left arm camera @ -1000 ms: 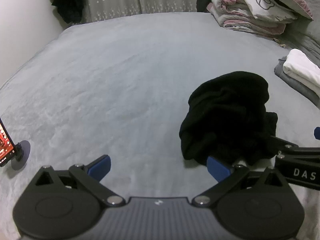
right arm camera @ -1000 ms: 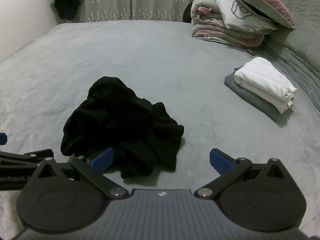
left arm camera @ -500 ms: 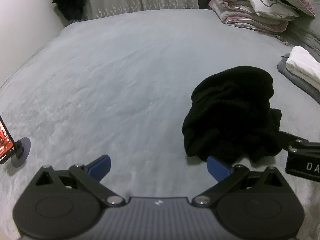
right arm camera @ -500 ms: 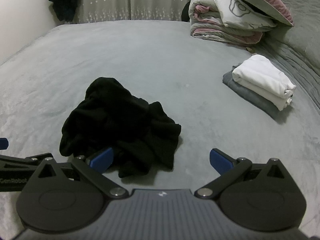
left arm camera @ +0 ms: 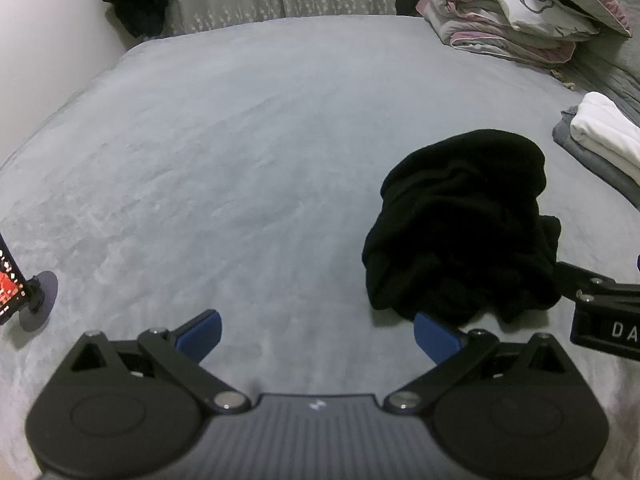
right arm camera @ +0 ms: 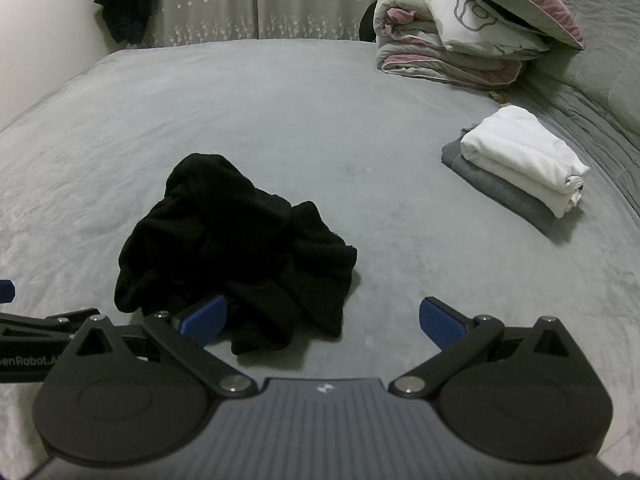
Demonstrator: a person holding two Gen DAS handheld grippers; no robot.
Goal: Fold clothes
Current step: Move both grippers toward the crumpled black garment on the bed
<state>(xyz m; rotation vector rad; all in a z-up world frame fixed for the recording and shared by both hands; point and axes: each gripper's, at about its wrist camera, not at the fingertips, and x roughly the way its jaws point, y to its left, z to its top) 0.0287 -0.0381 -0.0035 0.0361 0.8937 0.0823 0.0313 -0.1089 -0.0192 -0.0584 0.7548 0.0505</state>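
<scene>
A crumpled black garment (left arm camera: 460,232) lies in a heap on the grey bed (left arm camera: 260,140); it also shows in the right wrist view (right arm camera: 232,248). My left gripper (left arm camera: 316,330) is open and empty, low over the bed, with its right pad (left arm camera: 434,338) at the heap's near edge. My right gripper (right arm camera: 322,320) is open and empty, with its left pad (right arm camera: 202,316) at the heap's near edge. Each gripper shows at the edge of the other's view.
A folded white garment (right arm camera: 524,160) lies on a folded grey one (right arm camera: 500,192) at the right. Folded quilts and a pillow (right arm camera: 460,40) are stacked at the far right. A phone on a stand (left arm camera: 16,284) stands at the left. Curtains (right arm camera: 240,0) hang behind.
Both grippers have drawn back slightly from the black heap and tilted a little; the heap sits slightly farther in both views. Both stay open.
</scene>
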